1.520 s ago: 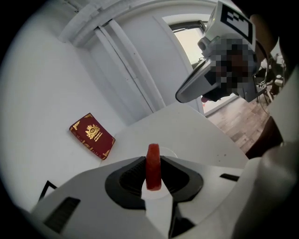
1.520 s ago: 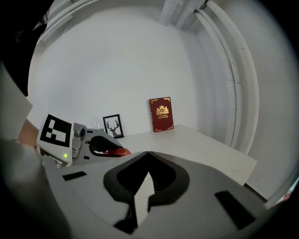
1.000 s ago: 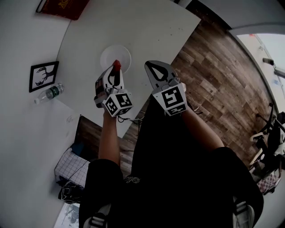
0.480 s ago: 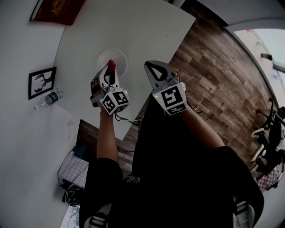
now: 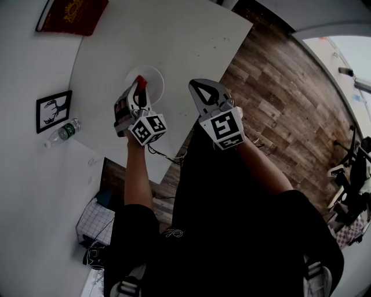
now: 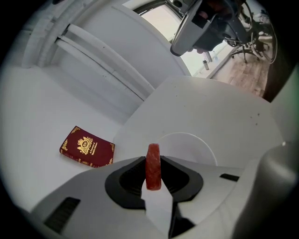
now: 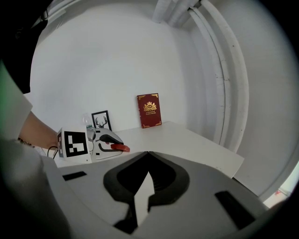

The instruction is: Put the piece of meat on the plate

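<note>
A red slice of meat (image 6: 153, 172) stands on edge between the jaws of my left gripper (image 6: 153, 158), which is shut on it. In the head view that gripper (image 5: 139, 88) holds the meat (image 5: 141, 80) over the left part of the white plate (image 5: 155, 78). The plate (image 6: 196, 145) lies on the white table just beyond the jaw tips. My right gripper (image 5: 203, 87) hovers to the right of the plate near the table's front edge, its jaws (image 7: 148, 154) meeting with nothing between them. From the right gripper view, the left gripper (image 7: 108, 144) and its meat (image 7: 120, 148) show at the left.
A red book (image 5: 72, 13) lies at the table's far left corner. A framed deer picture (image 5: 53, 110) and a water bottle (image 5: 62, 130) stand at the left by the wall. Wooden floor (image 5: 278, 98) lies past the table's right edge. A second table (image 5: 35, 191) adjoins at the left.
My left gripper has shifted left with the meat and rolled a little, now over the plate's left part. The right gripper has stayed put.
</note>
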The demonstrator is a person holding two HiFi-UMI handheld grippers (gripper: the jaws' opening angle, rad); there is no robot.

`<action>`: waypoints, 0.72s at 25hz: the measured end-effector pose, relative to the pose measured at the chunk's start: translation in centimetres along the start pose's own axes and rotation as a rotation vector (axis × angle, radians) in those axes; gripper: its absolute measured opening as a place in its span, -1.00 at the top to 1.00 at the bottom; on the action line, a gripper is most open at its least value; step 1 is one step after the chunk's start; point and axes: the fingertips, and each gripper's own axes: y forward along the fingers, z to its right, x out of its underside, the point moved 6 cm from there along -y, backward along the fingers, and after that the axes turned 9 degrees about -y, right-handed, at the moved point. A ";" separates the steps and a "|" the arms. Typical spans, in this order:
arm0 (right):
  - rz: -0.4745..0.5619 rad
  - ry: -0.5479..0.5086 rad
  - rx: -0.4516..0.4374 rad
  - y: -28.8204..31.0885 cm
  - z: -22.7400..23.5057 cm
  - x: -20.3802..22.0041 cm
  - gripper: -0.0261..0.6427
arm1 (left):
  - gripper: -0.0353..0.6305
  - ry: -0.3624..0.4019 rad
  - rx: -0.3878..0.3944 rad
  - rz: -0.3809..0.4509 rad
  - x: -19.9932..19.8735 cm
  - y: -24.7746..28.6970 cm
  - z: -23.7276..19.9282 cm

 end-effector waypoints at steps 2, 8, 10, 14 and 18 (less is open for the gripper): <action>0.000 0.000 0.000 0.0 0.0 0.0 0.86 | 0.62 0.011 -0.005 -0.004 0.0 0.2 0.0; -0.006 -0.004 0.000 0.0 0.1 0.3 0.86 | 0.62 0.029 -0.030 -0.022 0.6 0.5 0.1; -0.009 -0.005 0.002 0.0 0.1 0.4 0.86 | 0.62 0.034 -0.031 -0.024 0.6 0.7 0.1; -0.011 -0.007 0.006 -0.1 0.1 0.3 0.86 | 0.62 0.028 -0.026 -0.018 0.5 0.8 0.2; -0.009 -0.012 0.006 -0.2 0.0 0.3 0.86 | 0.62 0.025 -0.012 -0.014 0.5 1.1 0.5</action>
